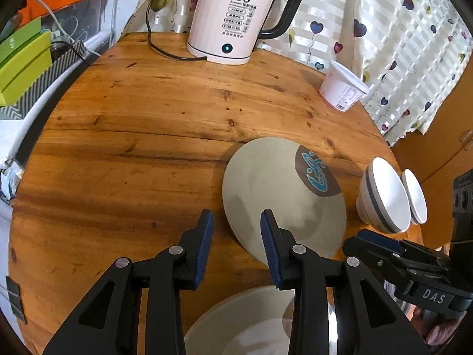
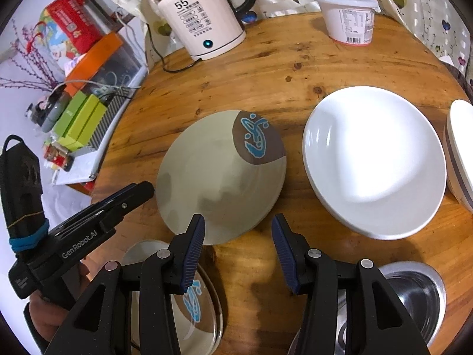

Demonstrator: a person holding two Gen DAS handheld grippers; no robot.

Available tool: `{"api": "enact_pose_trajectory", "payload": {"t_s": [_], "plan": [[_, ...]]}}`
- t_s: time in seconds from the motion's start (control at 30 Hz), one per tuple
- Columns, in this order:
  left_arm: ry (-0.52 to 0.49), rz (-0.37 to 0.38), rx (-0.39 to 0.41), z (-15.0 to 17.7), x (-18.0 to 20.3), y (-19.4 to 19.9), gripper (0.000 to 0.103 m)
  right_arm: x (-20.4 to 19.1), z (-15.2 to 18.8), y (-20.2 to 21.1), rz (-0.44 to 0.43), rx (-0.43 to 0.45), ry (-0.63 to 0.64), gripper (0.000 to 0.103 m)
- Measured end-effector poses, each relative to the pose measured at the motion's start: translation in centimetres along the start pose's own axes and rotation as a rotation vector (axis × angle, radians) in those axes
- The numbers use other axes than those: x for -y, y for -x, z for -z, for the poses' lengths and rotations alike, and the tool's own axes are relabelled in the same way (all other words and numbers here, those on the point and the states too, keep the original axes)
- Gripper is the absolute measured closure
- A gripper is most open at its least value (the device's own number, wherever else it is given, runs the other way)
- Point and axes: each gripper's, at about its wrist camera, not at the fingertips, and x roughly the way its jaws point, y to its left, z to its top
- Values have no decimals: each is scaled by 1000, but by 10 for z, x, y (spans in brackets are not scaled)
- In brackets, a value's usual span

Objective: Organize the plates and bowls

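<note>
A beige plate with a brown patch and blue fish drawing [image 1: 280, 189] [image 2: 218, 174] lies flat in the middle of the round wooden table [image 1: 133, 124]. My left gripper [image 1: 236, 227] is open and empty, its jaws straddling the plate's near left rim. My right gripper [image 2: 238, 227] is open and empty just before the plate's near edge. A second beige fish plate [image 2: 192, 304] lies under the right gripper. A white plate [image 2: 375, 159] lies to the right. A white bowl with a dark stripe [image 1: 381, 198] [image 2: 461, 159] stands at the far right. A steel bowl [image 2: 419, 298] sits near right.
A pink electric kettle [image 1: 233, 20] [image 2: 201, 20] with its cord stands at the back of the table. A white plastic tub [image 1: 343, 88] [image 2: 351, 17] stands at the back right. Green boxes [image 1: 23, 62] and clutter lie off the table's left edge.
</note>
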Motion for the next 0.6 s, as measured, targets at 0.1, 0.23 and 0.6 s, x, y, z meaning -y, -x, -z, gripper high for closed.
{"api": "enact_pose_trajectory", "payload": {"t_s": [0.1,0.23,0.6], "plan": [[-2,4,-12,-2,1,-6,69,1,-3,-4,7,-8,-11,55],[-3,11,-27,-6,1,-14,69,3,-6,-10,12,-19,-23,55],[4,24,-50,-10,-2,-30,69,8,-10,-24,35,-38,-53,55]]}}
